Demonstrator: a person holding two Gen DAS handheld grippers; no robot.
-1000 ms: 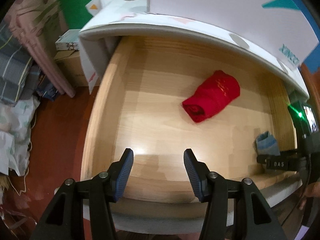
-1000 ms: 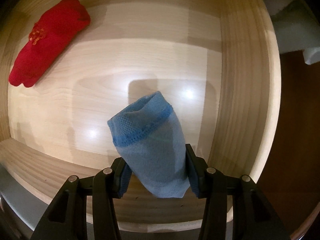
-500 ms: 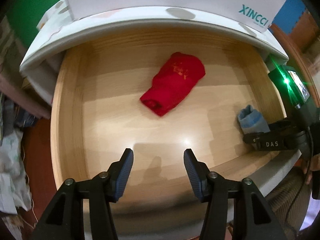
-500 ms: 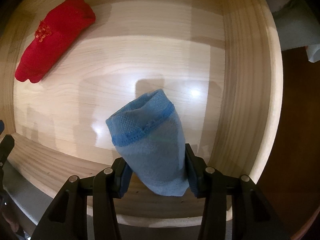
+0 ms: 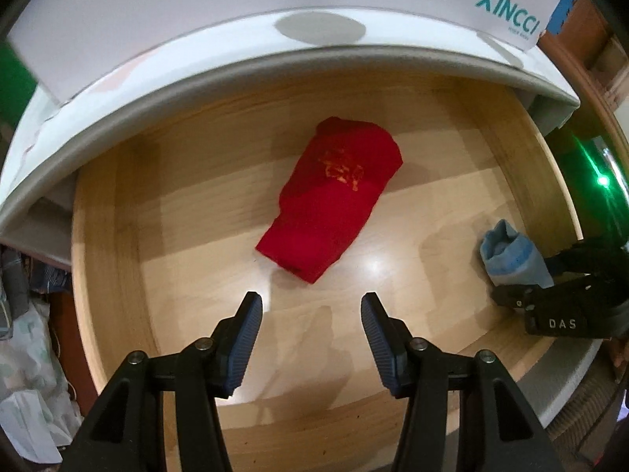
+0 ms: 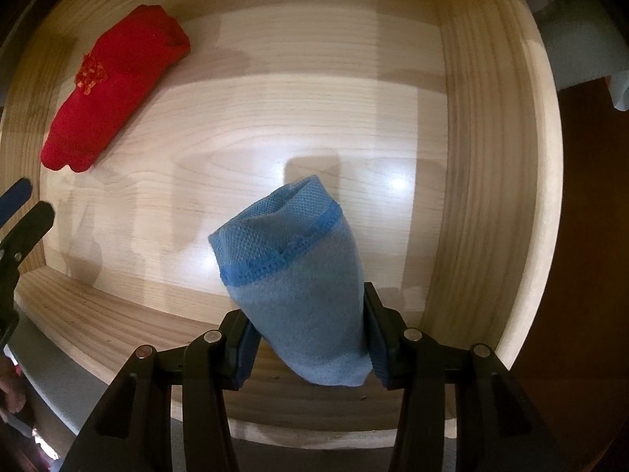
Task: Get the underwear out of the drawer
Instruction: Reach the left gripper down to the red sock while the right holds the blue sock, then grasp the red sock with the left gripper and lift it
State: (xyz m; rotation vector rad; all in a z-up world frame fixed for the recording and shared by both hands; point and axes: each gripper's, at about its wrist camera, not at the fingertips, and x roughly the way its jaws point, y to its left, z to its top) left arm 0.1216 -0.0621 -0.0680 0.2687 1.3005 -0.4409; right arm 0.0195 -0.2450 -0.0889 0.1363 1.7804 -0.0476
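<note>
Open pale wood drawer (image 5: 118,259), bare plank floor w/ glare spots. Folded red underwear (image 5: 334,200) lies flat mid-floor, angled, orange motif on top, clear of the drawer walls.

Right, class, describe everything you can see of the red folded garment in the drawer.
The red garment is a soft-looking, folded cloth bundle with a small orange-gold motif on top. It lies flat and slantwise on the pale wooden floor of the open drawer, near the middle, with nothing gripping it. The left gripper hovers open just short of it.
</note>
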